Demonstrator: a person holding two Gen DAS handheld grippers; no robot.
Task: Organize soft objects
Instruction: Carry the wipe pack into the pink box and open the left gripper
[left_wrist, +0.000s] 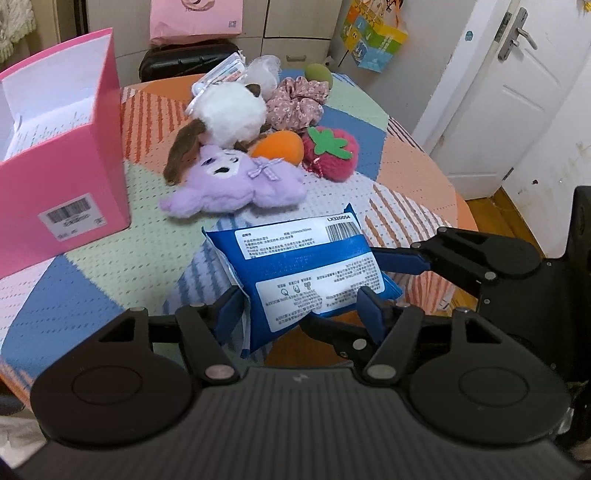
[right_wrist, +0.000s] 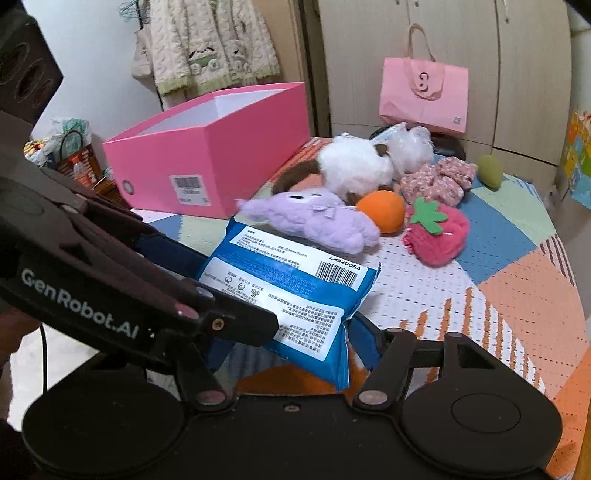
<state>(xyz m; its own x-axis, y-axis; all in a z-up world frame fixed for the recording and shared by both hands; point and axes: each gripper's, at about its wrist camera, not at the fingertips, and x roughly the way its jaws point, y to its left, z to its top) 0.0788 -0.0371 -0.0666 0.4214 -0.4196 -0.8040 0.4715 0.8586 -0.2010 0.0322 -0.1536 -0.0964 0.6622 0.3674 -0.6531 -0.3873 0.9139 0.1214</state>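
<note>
A blue and white wipes pack (left_wrist: 306, 273) is held above the table's near edge; it also shows in the right wrist view (right_wrist: 291, 295). My left gripper (left_wrist: 303, 314) is shut on its near end. My right gripper (right_wrist: 288, 339) is shut on the same pack, coming in from the right in the left wrist view (left_wrist: 406, 258). Beyond lie a purple plush (left_wrist: 236, 184), a white and brown plush (left_wrist: 229, 114), an orange ball (left_wrist: 280, 146), a red strawberry plush (left_wrist: 332, 151) and a floral scrunchie (left_wrist: 295, 101).
An open pink box (left_wrist: 62, 147) stands on the table's left side, also in the right wrist view (right_wrist: 207, 147). A green ball (left_wrist: 317, 74) lies at the far edge. A pink bag (right_wrist: 424, 96) stands behind. A white door (left_wrist: 517, 92) is at the right.
</note>
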